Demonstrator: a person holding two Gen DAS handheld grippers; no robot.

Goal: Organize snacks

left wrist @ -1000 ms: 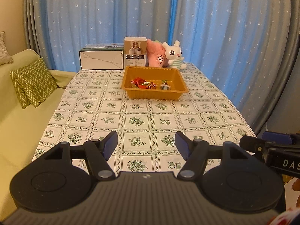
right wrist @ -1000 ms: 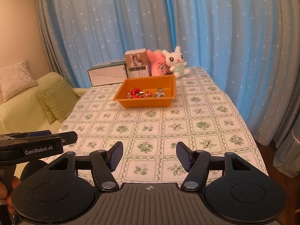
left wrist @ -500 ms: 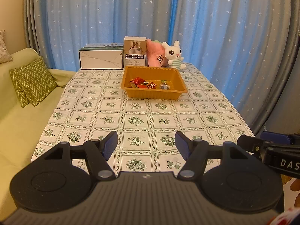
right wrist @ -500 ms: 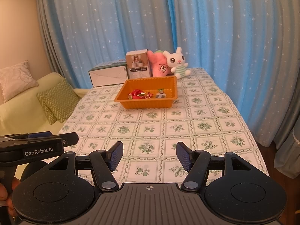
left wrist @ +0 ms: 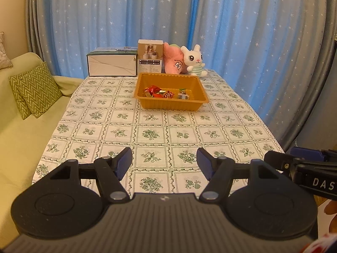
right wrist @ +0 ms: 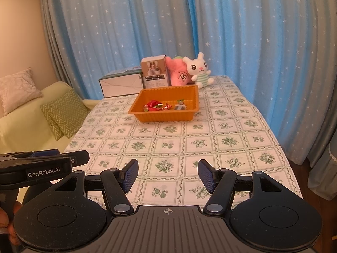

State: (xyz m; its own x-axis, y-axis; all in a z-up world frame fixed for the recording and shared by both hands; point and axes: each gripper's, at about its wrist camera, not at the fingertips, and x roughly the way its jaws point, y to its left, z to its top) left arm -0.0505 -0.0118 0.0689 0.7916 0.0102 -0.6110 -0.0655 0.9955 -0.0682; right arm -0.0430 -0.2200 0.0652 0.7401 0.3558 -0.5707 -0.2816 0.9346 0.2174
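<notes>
Both grippers low at the near table edge, jaws spread, nothing between them: left gripper [left wrist: 164, 163] at bottom centre of its own view, right gripper [right wrist: 168, 174] likewise. Orange tray [left wrist: 147, 102] above centre on the tablecloth [left wrist: 151, 135], well apart from both, holding wrapped snacks [left wrist: 159, 92]; wrapper print too small to read. Behind it, against the starry curtain [left wrist: 231, 31], a white box [left wrist: 111, 65], a small carton [left wrist: 150, 57], a pink plush [left wrist: 173, 62] half hidden by a white rabbit toy [left wrist: 192, 60]. Left sofa cushion [left wrist: 34, 89] partly cut off.
</notes>
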